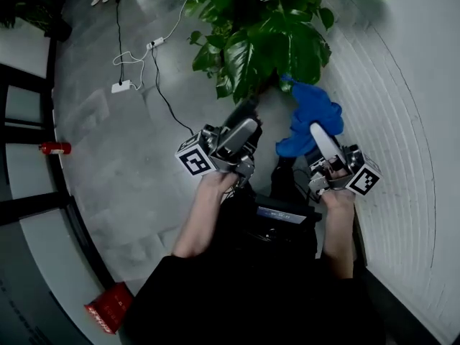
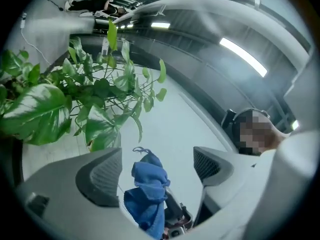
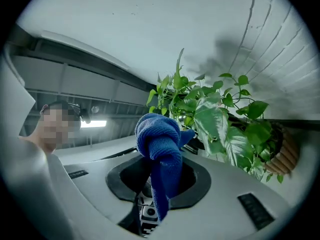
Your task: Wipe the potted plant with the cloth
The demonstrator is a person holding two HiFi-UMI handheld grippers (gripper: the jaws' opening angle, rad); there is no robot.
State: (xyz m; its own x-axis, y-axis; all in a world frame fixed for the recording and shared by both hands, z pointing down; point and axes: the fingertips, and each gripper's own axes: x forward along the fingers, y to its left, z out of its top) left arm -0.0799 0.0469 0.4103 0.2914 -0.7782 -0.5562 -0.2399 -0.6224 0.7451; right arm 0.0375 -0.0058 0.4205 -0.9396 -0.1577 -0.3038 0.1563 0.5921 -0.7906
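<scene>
Over on the right side, the right hand-held gripper (image 1: 316, 131) (image 3: 159, 181) has its jaws squeezed shut on the blue cloth (image 1: 310, 113) (image 3: 160, 139), which sticks up out of them in a bunched-up wad. The top of that wad sits right at the lowest leaves of the plant (image 1: 266, 34) (image 3: 215, 114), but honestly I can't tell if it's touching them or just in front.

The left hand-held gripper (image 1: 246, 117) (image 2: 156, 168) is wide open with nothing in it. Its own view just looks through the gap at the cloth (image 2: 147, 194) and the other gripper farther off, with the plant (image 2: 55, 109) up to the left. From the head view it points up toward the plant, just beside the right one.

Hard-to-see stuff: the pot is buried under leaves in the head view, and the plant's top is cut off by the frame. In the right gripper view there's a brown ribbed thing (image 3: 282, 156) at the edge behind the leaves, no idea what it is. The cloth's lower end disappears between the jaws. Grey floor (image 1: 108, 157) with cables (image 1: 154, 70) sits to the left, white wall (image 1: 402, 121) to the right.
</scene>
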